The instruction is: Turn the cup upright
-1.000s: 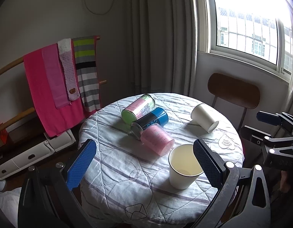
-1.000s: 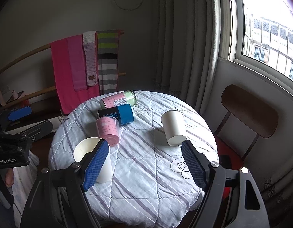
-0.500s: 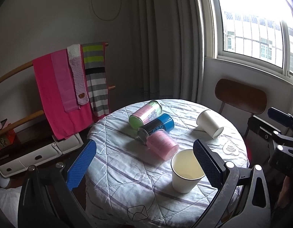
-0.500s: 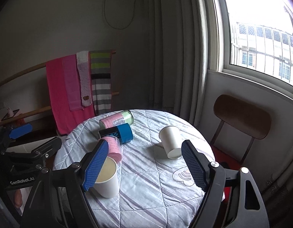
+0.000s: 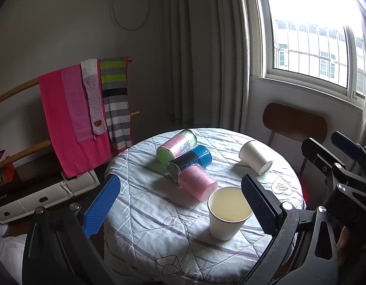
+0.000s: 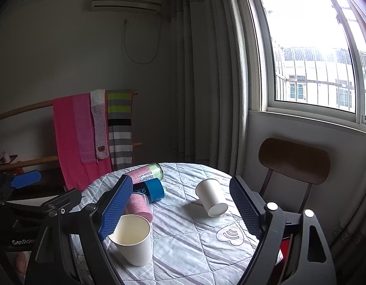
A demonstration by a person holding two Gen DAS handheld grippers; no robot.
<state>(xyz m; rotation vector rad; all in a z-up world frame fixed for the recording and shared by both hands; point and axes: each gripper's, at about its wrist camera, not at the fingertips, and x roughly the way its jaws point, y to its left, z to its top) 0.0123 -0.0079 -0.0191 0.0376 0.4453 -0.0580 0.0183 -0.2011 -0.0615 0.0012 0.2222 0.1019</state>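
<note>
A white paper cup [image 5: 254, 157] lies on its side on the far right of the round table [image 5: 140, 204], mouth toward me; it also shows in the right wrist view [image 6: 211, 200]. A second white paper cup [image 5: 228, 212] stands upright near the front edge, and shows in the right wrist view [image 6: 133, 238]. My left gripper [image 5: 180, 204] is open and empty, held back from the table. My right gripper [image 6: 183, 210] is open and empty, also held back; the tipped cup shows between its fingers.
Three cans lie on their sides mid-table: green-ended [image 5: 177, 146], blue and black [image 5: 190, 162], pink [image 5: 197, 185]. A wooden chair [image 6: 293, 163] stands behind the table on the right. A towel rack [image 5: 85, 109] stands at left. Curtains and a window are behind.
Both grippers have drawn back and tilted upward from the table, so more of the wall and window shows. The cups and cans have not moved.
</note>
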